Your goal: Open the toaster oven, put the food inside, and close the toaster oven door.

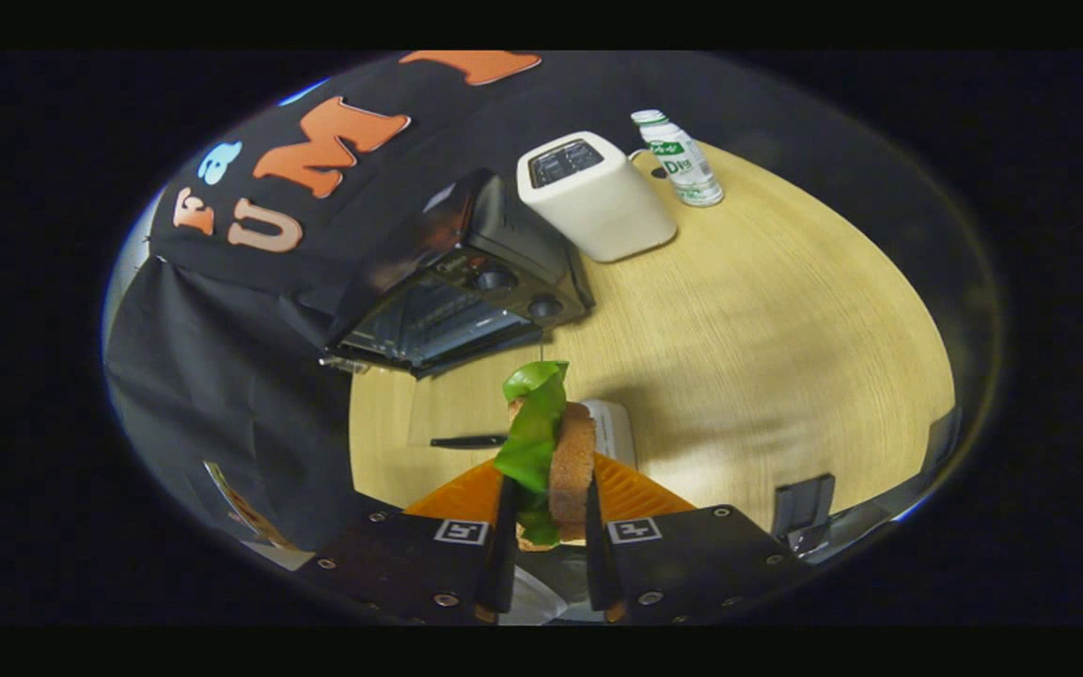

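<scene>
A: Which step is this, by your reading?

B: The middle one, I'd say; the hand-held gripper (546, 527) is closed down narrow on the food (556, 451), a stack of brown bread with a green leaf, both fingers pressing its sides; it stands on edge between them, lifted clear of the surface (786, 329).

A: And the toaster oven?

B: The toaster oven (462, 282) sits beyond the fingers, against the booth's cloth wall; its glass door looks dropped open toward us, with the rack visible behind it, though the fisheye bends things and I would not swear to the angle; two knobs show on its near side.

A: What else is about?

B: A white toaster (593, 193) just beside the oven; a small bottle (682, 158) past that; an orange board (635, 489) and a white object under the fingers; a dark slim tool (466, 440) lying ahead and to one side.

A: So the next move?

B: Carry the food forward and up to the opening; keep it level enough to clear the door's edge; set it on the rack before loosening the grip; the door closing comes after.
</scene>
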`<state>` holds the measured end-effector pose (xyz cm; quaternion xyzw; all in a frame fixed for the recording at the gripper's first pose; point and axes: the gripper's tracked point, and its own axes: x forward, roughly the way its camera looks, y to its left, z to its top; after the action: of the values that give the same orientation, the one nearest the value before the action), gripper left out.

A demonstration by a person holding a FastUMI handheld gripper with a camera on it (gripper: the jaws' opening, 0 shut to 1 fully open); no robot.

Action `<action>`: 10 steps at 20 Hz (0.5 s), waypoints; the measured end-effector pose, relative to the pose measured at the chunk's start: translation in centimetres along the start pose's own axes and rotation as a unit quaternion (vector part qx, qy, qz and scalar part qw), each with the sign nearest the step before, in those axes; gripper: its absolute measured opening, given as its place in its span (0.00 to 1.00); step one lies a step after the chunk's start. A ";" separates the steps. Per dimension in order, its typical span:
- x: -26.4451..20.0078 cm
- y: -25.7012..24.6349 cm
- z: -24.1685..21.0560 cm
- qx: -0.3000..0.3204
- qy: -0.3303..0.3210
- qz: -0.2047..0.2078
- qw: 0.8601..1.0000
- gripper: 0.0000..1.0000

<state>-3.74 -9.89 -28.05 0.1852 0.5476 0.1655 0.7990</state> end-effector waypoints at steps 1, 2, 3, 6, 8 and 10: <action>0.1 0.5 0.2 0.010 -0.021 0.003 1.000 0.32; 0.2 0.9 0.5 0.025 -0.041 0.008 0.999 0.32; 0.3 1.8 0.6 0.039 -0.060 0.019 0.997 0.32; 1.8 4.5 0.8 0.084 -0.109 0.059 0.989 0.31; 4.4 5.8 0.7 0.111 -0.133 0.073 0.982 0.31; 6.6 7.1 0.4 0.152 -0.152 0.097 0.972 0.32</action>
<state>-1.47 -0.66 -29.92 0.3799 0.4179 0.1269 0.8154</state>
